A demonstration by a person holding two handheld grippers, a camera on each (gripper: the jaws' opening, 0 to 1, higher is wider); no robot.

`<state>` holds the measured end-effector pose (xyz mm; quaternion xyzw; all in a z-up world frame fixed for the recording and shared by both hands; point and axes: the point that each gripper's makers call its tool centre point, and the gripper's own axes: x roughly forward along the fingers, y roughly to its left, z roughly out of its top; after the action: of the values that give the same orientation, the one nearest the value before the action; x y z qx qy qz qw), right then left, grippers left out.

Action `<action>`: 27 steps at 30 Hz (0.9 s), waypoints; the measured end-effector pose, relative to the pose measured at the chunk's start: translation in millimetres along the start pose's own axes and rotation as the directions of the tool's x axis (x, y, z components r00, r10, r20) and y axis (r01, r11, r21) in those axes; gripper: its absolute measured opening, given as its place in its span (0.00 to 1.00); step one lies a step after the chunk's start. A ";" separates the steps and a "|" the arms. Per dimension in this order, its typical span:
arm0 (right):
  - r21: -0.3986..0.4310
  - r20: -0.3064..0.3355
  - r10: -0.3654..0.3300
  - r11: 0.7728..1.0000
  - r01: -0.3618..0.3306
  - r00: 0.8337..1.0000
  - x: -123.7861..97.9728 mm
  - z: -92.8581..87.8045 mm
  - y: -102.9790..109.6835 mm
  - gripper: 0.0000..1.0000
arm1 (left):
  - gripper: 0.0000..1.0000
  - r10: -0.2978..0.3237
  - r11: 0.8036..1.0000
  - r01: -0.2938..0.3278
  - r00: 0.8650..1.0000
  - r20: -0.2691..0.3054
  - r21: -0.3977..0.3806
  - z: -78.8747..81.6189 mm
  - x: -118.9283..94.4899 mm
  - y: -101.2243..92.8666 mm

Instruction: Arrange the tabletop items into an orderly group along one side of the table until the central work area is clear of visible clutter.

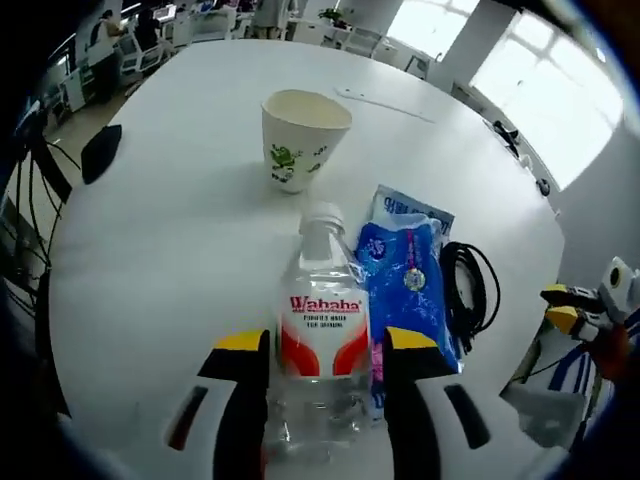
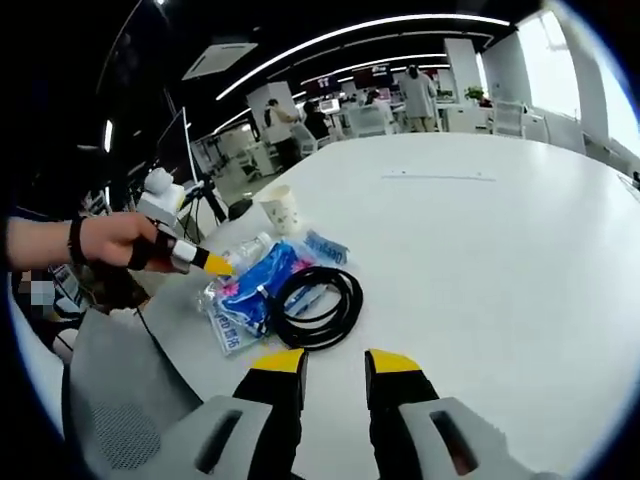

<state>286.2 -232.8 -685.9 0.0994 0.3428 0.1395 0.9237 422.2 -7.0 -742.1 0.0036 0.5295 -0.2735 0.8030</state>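
A clear Wahaha water bottle (image 1: pixel 320 340) lies on the white table (image 1: pixel 150 260), cap pointing away, between the jaws of my left gripper (image 1: pixel 325 345), which press on its sides. Right of it lie a blue plastic packet (image 1: pixel 405 285) and a coiled black cable (image 1: pixel 470 285). A paper cup (image 1: pixel 300 135) stands upright beyond the bottle. In the right gripper view, my right gripper (image 2: pixel 335 365) hovers just short of the cable (image 2: pixel 320 300), jaws a little apart with nothing between them. The packet (image 2: pixel 255 285), bottle (image 2: pixel 240 255), cup (image 2: pixel 283 210) and hand-held left gripper (image 2: pixel 215 263) lie beyond.
The table (image 2: pixel 480 250) stretches far and bare to the right. A dark object (image 1: pixel 100 150) sits by the table's left edge. A grey chair (image 2: pixel 120 390) stands at the near edge. Desks and people fill the office behind.
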 end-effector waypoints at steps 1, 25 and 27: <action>0.000 0.001 0.000 1.000 0.000 1.000 -0.3 0.1 -0.7 0.21 | 0.44 -0.002 1.000 0.002 1.000 -0.001 -0.009 1.7 1.8 -0.3; 0.013 -0.006 0.015 1.000 -0.015 1.000 0.5 -0.9 0.2 0.24 | 0.37 -0.017 1.000 0.017 1.000 0.010 0.013 -3.4 5.6 1.7; 0.006 -0.004 0.016 1.000 -0.016 1.000 0.8 0.8 1.7 0.24 | 0.37 -0.019 1.000 0.019 1.000 0.015 0.016 -5.0 3.8 2.3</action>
<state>287.0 -231.0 -685.2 0.1044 0.3443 0.1460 0.9215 420.1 -5.2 -748.2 0.0029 0.5210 -0.2854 0.8044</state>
